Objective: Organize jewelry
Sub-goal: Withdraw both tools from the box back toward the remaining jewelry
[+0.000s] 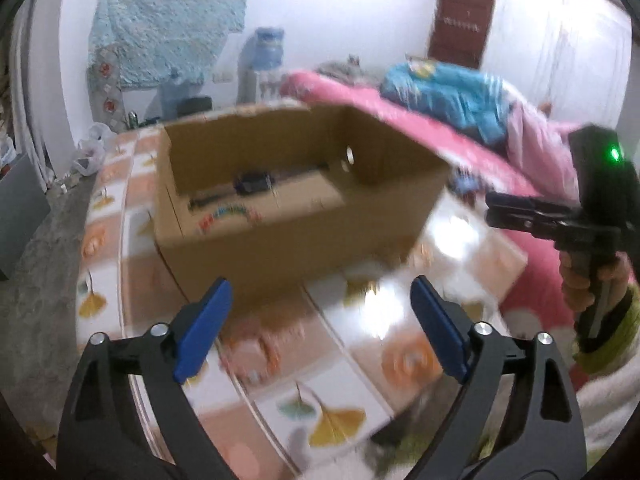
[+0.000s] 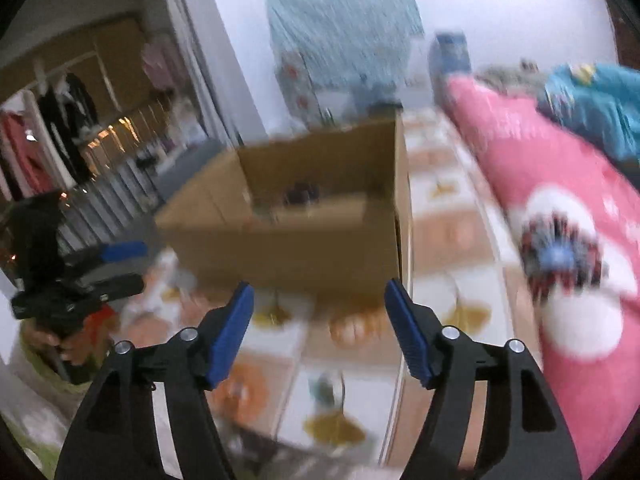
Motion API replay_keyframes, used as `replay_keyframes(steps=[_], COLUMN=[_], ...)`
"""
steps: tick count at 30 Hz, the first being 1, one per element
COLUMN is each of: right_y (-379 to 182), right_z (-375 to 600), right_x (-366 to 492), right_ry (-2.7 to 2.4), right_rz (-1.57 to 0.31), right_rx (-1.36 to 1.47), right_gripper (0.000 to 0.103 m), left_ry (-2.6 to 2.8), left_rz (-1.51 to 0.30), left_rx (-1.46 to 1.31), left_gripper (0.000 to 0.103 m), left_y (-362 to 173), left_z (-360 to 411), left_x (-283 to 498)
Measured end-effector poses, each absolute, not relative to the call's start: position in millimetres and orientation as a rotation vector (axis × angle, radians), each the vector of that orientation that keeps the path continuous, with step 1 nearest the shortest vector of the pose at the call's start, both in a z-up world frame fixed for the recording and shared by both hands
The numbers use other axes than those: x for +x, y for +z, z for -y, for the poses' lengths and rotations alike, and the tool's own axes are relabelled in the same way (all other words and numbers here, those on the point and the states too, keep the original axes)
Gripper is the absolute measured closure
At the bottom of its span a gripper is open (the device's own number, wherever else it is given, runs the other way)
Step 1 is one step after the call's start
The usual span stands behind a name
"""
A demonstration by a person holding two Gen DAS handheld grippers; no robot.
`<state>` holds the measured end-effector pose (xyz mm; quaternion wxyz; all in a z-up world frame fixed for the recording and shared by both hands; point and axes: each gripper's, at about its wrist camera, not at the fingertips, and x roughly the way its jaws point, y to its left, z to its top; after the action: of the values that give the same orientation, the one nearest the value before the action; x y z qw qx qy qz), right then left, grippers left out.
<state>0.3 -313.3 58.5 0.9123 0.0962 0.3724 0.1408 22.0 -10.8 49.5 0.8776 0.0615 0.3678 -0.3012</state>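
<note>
Both my grippers, left (image 1: 320, 320) and right (image 2: 320, 324), gape with nothing between the pads. Ahead on the mat (image 1: 348, 412) stands the box (image 1: 296, 236); something dark and colourful lies inside, perhaps jewelry already stowed. I see none left outside.

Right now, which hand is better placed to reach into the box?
Probably the left gripper: the box fills its view straight ahead. The right gripper sees it off to one side. Both are open and empty, so it's close.
</note>
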Motion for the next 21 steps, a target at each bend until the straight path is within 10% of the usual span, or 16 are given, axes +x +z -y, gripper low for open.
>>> replay_keyframes(steps=[9, 21], right_y=[-2, -21], right_z=[291, 273], right_x=[11, 22], right_ry=[0.113, 0.084], right_rz=[-1.025, -1.054], right_rx=[0.043, -0.093], right_gripper=[0.034, 0.007], left_ry=[-0.582, -0.437], left_rz=[-0.976, -1.023], left_rx=[0.146, 0.222], left_gripper=[0.014, 0.012], left_y=[-19, -43], left_z=[39, 59], left_x=[2, 3])
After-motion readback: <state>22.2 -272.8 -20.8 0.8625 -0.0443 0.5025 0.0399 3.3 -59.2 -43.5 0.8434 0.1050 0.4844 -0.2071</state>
